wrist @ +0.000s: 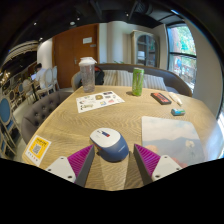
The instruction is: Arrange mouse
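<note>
A grey and blue computer mouse (109, 143) lies on the round wooden table (70, 120), just ahead of and partly between my fingers. My gripper (113, 160) is open; its magenta pads (80, 159) stand either side of the mouse's near end with a gap on each side. The mouse rests on the table by itself. A translucent sheet-like mat (170, 135) lies on the table to the right of the mouse.
Further back on the table stand a clear pitcher (88, 73), a green can (138, 81), a printed paper sheet (99, 100), a dark phone-like object (161, 98) and a small teal item (178, 112). A yellow card (38, 149) lies at the left edge. Chairs surround the table.
</note>
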The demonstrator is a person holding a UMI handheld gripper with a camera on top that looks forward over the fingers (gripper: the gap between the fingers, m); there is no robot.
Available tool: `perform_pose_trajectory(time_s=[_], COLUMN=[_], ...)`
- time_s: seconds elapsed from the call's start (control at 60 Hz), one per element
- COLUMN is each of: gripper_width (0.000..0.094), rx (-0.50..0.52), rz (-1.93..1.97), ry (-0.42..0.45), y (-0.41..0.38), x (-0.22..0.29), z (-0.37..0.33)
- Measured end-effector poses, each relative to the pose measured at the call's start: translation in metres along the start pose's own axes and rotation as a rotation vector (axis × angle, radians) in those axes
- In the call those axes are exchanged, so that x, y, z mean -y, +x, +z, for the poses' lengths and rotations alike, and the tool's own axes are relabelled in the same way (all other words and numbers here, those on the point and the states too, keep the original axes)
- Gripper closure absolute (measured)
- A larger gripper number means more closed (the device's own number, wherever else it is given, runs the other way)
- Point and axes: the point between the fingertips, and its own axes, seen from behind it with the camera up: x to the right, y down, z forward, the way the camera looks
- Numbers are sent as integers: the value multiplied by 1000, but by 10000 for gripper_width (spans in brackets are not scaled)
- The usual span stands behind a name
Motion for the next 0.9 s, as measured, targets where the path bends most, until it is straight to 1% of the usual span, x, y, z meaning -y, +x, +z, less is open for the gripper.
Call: perform_pose_trajectory(time_s=[0.083,0.2,0.283,0.383,0.483,0.533,0.667,0.717,0.817,0.85,0.9], gripper_width=[123,151,218,359,364,383,478,495,496,496,498], rx=[10,6,0,-6,-12,-9,12,24,-12,-22,-64], rz=[4,4,8,13,15,13,14,21,57,61,50], ry=[-20,-51,-62,-76,-70,-62,-56,-20,132,196,267], y=[-1,3,2,2,3,3,3,3,32,47,77], x=[1,8,14,22,25,26,30,43,101,122,147], z=[14,28,39,54,57,57,55,46,-4,-19,-50])
